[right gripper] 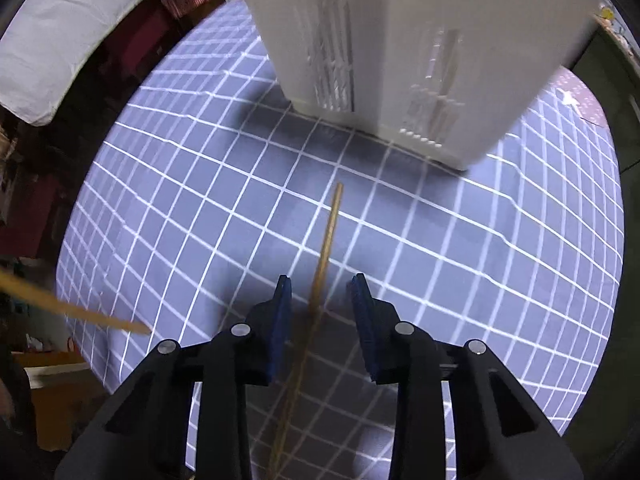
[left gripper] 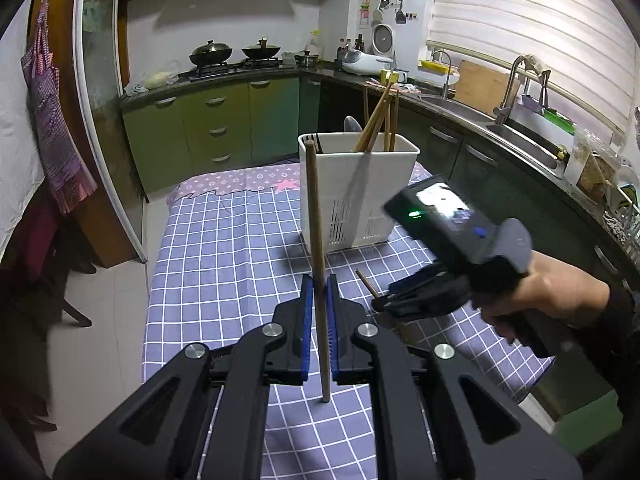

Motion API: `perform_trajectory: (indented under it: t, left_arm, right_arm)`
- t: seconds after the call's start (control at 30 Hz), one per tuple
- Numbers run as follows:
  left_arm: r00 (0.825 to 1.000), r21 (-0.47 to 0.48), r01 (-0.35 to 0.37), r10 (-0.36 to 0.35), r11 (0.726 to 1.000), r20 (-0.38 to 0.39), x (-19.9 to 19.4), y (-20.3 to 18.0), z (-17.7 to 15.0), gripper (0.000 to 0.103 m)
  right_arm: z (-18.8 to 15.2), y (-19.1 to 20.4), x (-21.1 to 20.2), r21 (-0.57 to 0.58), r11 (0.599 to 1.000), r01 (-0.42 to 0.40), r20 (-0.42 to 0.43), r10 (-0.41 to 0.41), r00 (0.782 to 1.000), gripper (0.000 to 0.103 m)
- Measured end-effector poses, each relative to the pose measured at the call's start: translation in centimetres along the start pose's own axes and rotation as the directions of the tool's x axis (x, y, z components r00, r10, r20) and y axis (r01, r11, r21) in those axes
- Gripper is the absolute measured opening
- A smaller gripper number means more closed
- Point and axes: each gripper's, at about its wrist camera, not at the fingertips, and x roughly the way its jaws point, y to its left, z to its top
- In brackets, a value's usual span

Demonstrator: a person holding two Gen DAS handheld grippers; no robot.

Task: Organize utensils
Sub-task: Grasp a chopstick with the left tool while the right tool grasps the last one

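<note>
The left hand-held gripper is closed on a wooden chopstick, which stands almost upright between its blue pads; the top end of it reaches up in front of the left rim of the white utensil holder. This holder stands at the far side of the desk, which is covered with a blue checked cloth, and several other chopsticks lean inside its right part. The right hand-held gripper points down at the desk, just near of the holder, and a person's hand carries it. Its jaws are partly open, and a second chopstick lies flat on the cloth between them; the pads do not press on it. In the right wrist view, the end of the held chopstick shows at the left edge, blurred.
</note>
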Motion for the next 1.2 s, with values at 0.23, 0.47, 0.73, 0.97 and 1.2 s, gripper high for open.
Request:
perform_trajectory:
  t: [0.23, 0.47, 0.73, 0.97, 1.2]
  left_arm:
    - [1.0, 0.013, 0.014, -0.014, 1.0, -0.002, 0.0, 0.1, 0.0, 0.007]
    - [1.0, 0.022, 0.015, -0.015, 1.0, -0.003, -0.1, 0.0, 0.0, 0.007]
    - [1.0, 0.024, 0.012, -0.012, 1.0, -0.009, -0.2, -0.3, -0.1, 0.007]
    - [1.0, 0.024, 0.003, -0.003, 1.0, -0.002, -0.5, -0.1, -0.4, 0.007]
    - [1.0, 0.037, -0.007, 0.007, 0.999, 0.005, -0.6, -0.3, -0.5, 0.007]
  right_arm:
    - [1.0, 0.9, 0.5, -0.008, 0.998, 0.054, -0.035, -0.054, 0.998, 0.008]
    - [0.4, 0.0, -0.5, 0.029, 1.0, 0.006, 0.021, -0.007, 1.0, 0.006]
    - [-4.3, -1.7, -12.0, 0.059, 0.998, -0.027, 0.377, 0.003, 0.926, 0.006]
    - [-12.0, -2.7, -17.7, 0.122, 0.992, -0.016, 0.588, -0.059, 0.807, 0.006]
    - [-15.5, -2.6, -18.5, 0.132, 0.991, 0.002, 0.635, -0.086, 0.768, 0.006]
